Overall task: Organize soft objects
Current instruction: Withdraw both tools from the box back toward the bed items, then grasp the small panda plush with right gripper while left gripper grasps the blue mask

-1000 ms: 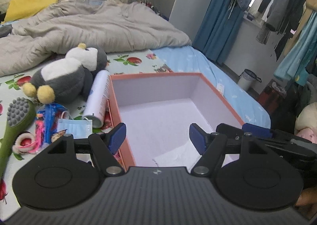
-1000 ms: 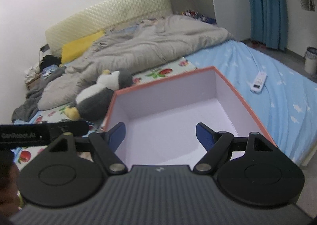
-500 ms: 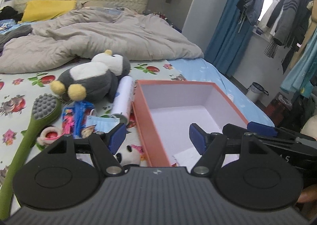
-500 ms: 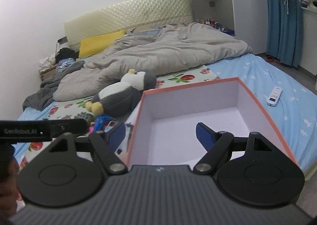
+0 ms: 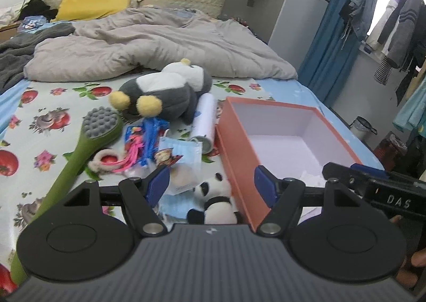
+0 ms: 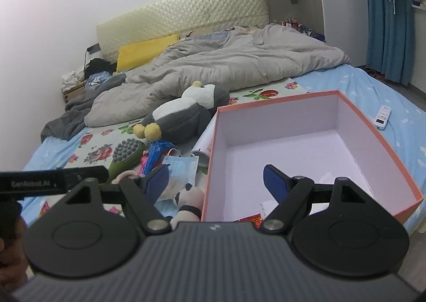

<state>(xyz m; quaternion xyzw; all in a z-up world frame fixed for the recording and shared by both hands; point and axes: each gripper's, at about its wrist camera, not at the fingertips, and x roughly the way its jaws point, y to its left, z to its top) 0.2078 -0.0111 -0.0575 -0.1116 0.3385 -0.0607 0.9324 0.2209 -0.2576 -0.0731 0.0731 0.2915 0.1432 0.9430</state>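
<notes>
Change: a second ago both cameras looked into the box; now they face the clutter beside it, so picking looks about to start.
Left gripper: jaws apart, empty, over the panda toy.
Right gripper: jaws apart, empty, straddling the box wall.
Penguin toy: on the bed, behind the clutter.
Hidden: panda's lower half; box's near corner, paper scraps unclear.

Soft, even daylight; sharp centres, fisheye bending and blur at edges.
</notes>
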